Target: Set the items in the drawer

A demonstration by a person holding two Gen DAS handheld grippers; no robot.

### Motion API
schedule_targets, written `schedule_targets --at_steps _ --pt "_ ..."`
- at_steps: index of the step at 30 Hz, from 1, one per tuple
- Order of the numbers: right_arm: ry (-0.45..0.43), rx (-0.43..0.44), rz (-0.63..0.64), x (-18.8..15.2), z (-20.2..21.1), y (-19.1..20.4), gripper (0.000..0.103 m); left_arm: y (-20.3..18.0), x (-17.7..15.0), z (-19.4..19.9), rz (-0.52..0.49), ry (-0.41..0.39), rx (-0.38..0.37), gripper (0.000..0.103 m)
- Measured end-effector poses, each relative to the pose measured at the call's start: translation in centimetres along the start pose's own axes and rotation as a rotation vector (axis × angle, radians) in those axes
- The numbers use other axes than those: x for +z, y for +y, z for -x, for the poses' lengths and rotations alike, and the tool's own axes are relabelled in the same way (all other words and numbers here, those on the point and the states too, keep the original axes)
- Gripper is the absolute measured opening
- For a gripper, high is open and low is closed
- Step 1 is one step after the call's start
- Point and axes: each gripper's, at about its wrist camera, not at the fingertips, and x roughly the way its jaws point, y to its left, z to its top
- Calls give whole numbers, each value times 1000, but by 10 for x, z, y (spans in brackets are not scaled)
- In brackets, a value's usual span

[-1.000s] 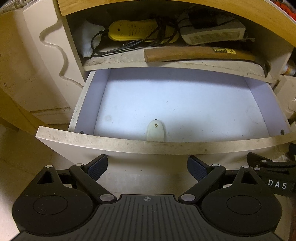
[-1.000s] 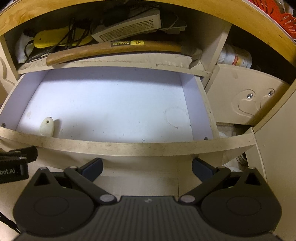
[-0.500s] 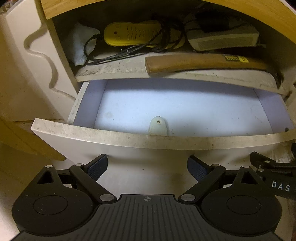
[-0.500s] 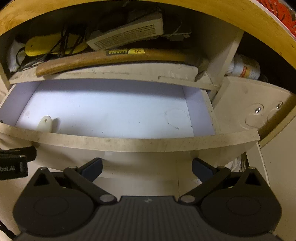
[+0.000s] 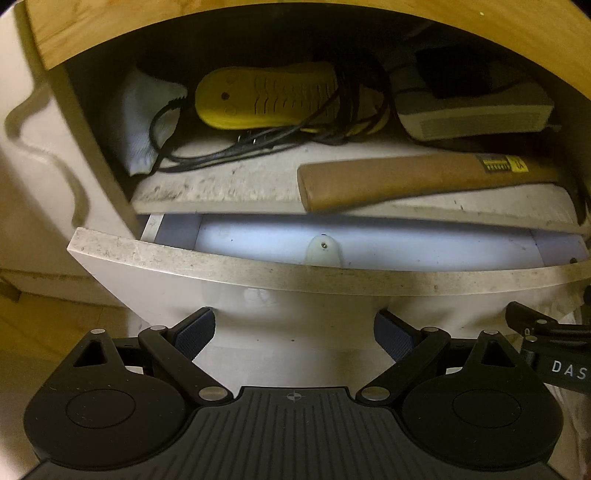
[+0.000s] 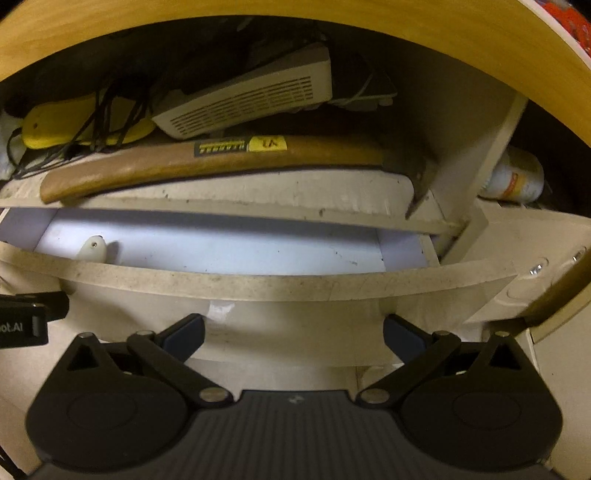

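A pale drawer [image 5: 258, 264] stands pulled out, with a white bare floor [image 6: 236, 251] and a small white knob mount [image 5: 323, 251] inside its front. My left gripper [image 5: 294, 334] is open and empty, just in front of the drawer front. My right gripper [image 6: 293, 334] is open and empty too, in front of the same drawer front [image 6: 295, 284]. On the shelf above lie a wooden-handled hammer [image 5: 417, 177], a yellow device [image 5: 266, 98] with black cables, and a grey-white box [image 6: 251, 98].
A white cloth [image 5: 142, 122] sits at the shelf's left end. A white bottle [image 6: 517, 179] stands in the compartment to the right. A wooden top [image 6: 295, 22] overhangs the shelf. The other gripper's body [image 5: 554, 350] shows at the right edge.
Both grippers have dropped lower and closer to the drawer front, so less of the drawer floor shows and more of the shelf. Both stay open.
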Motion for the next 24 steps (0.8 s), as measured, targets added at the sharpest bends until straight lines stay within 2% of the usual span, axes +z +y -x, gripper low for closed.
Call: schedule_targets --at_steps 17,20,24 --pt "-32 -7 0 32 -27 2 103 2 32 -23 1 -11 -21 97" --pt "-32 -10 -4 37 -29 3 103 2 36 -24 -1 1 -16 102" --pt "-29 -12 -2 38 -31 4 103 0 36 -23 -5 -1 -12 102"
